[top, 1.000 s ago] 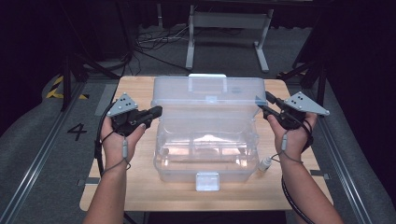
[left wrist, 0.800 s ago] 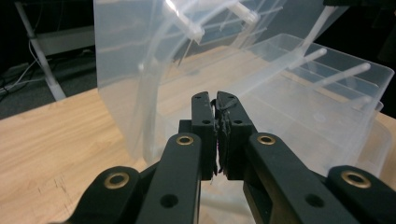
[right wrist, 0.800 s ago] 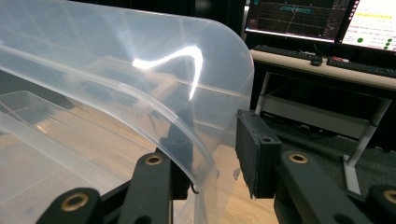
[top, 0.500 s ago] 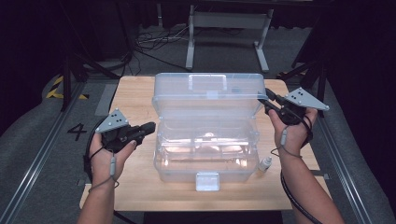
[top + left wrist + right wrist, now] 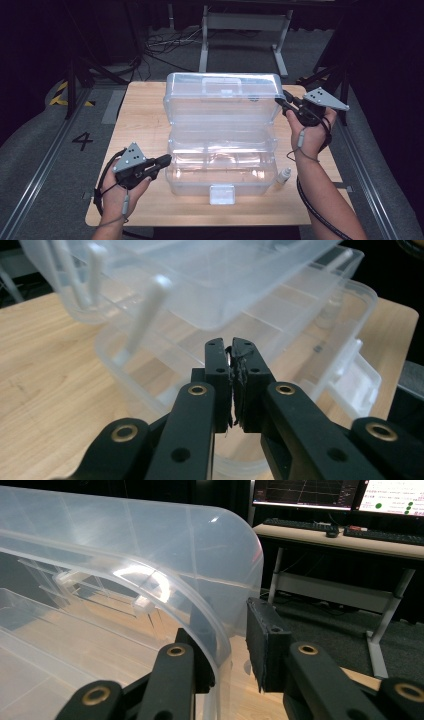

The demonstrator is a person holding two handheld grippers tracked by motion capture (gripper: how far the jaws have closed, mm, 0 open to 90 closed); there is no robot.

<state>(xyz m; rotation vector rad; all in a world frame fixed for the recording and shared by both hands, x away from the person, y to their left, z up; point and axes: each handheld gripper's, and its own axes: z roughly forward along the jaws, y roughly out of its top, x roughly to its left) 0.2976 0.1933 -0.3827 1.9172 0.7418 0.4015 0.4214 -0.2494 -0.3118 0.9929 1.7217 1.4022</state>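
A clear plastic toolbox (image 5: pixel 220 172) stands in the middle of the wooden table, its lid (image 5: pixel 222 97) swung up at the back and its tray tier spread open. My right gripper (image 5: pixel 280 99) is open at the lid's right end. In the right gripper view its jaws (image 5: pixel 232 625) straddle the lid's curved wall (image 5: pixel 150 545), one inside and one outside, with a gap on the outer side. My left gripper (image 5: pixel 165 160) is shut and holds nothing, low by the base's front-left corner. The left gripper view has its jaws (image 5: pixel 231 347) pointing at the box's clear wall (image 5: pixel 150 365).
A small white bottle (image 5: pixel 283 176) stands on the table (image 5: pixel 135 115) just right of the box's front corner. The box's front latch (image 5: pixel 222 194) hangs toward the near table edge. Beyond the table are a dark floor, cables and a metal stand (image 5: pixel 240 22).
My left gripper has left the lid's left end and dropped toward me to the box's front-left corner. The right gripper has stayed at the lid's right end.
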